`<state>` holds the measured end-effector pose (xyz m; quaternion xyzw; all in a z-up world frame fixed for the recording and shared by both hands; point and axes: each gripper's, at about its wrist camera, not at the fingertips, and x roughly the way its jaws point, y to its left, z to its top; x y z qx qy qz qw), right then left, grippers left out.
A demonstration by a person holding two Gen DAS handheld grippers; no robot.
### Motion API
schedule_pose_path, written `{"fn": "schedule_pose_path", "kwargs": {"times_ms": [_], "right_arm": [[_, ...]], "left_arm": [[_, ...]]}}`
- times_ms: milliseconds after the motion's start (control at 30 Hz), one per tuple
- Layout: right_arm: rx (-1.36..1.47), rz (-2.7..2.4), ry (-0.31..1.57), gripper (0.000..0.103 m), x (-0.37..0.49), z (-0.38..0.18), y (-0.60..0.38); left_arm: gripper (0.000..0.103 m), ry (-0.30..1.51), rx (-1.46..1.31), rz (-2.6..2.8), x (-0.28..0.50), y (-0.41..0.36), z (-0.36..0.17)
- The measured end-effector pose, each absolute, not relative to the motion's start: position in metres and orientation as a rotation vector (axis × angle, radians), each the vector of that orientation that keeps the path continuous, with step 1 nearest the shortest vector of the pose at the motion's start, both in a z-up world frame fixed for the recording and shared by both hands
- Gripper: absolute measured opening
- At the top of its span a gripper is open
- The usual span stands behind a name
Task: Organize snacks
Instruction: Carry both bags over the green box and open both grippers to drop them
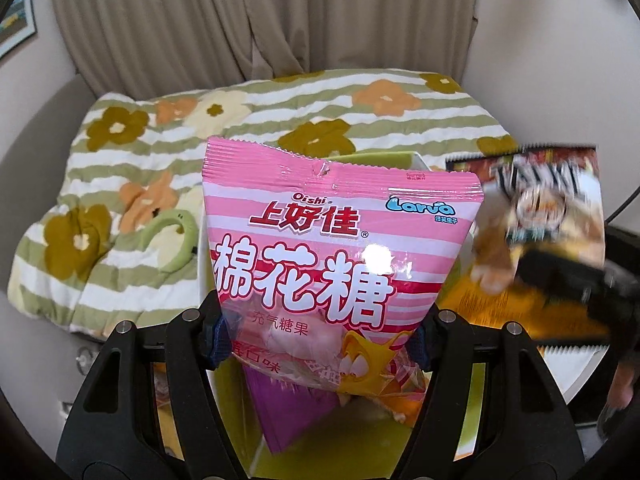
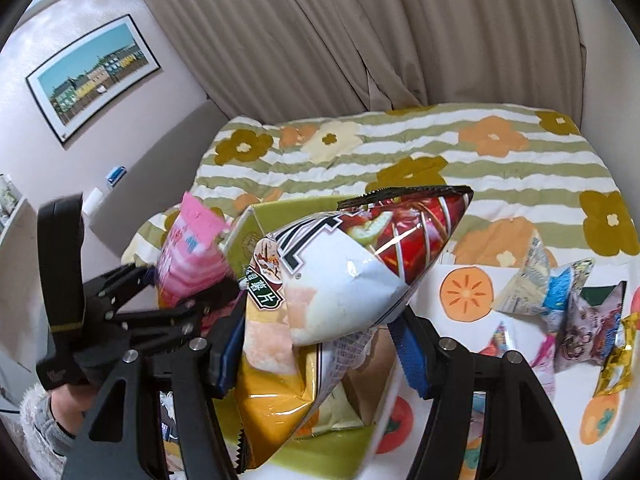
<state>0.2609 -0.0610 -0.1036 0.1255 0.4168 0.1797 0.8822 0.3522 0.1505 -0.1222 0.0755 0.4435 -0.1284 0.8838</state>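
Holding marshmallow bag [image 1: 320,248] in left hand-held gripper [image 1: 316,344], chip bag [image 2: 332,288] in right hand-held gripper [image 2: 312,344], above green box [image 2: 260,220] ahead, probably for sorting.

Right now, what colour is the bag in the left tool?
Pink with white stripes on the marshmallow bag, clearest in the left wrist view.

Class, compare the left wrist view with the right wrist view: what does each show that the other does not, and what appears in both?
Only the left wrist view: the front of the pink bag with its label readable, pinched in the left tool, and a purple packet below it.

Only the right wrist view: loose snack packets on a white persimmon-print cloth, a framed picture on the wall, and the chip bag shown sharply in the right tool.

Both: the flowered quilt, beige curtains, the green box, both bags.
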Motion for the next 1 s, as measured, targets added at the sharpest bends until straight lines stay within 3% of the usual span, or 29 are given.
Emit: {"fn": "schedule_pose_path", "kwargs": {"times_ms": [100, 167, 267, 1000], "right_arm": [[0.251, 0.354, 0.895, 0.060, 0.269, -0.111, -0.055], [0.228, 0.334, 0.902, 0.060, 0.274, -0.112, -0.053], [0.215, 0.313, 0.916, 0.060, 0.280, -0.116, -0.055], [0.079, 0.398, 0.987, 0.062, 0.343, -0.140, -0.047]], "left_arm": [[0.065, 0.938, 0.138, -0.292, 0.363, 0.148, -0.127], [0.072, 0.958, 0.121, -0.304, 0.369, 0.147, -0.133], [0.102, 0.962, 0.111, -0.281, 0.372, 0.152, -0.140], [0.102, 1.032, 0.013, -0.132, 0.362, 0.180, -0.162]]}}
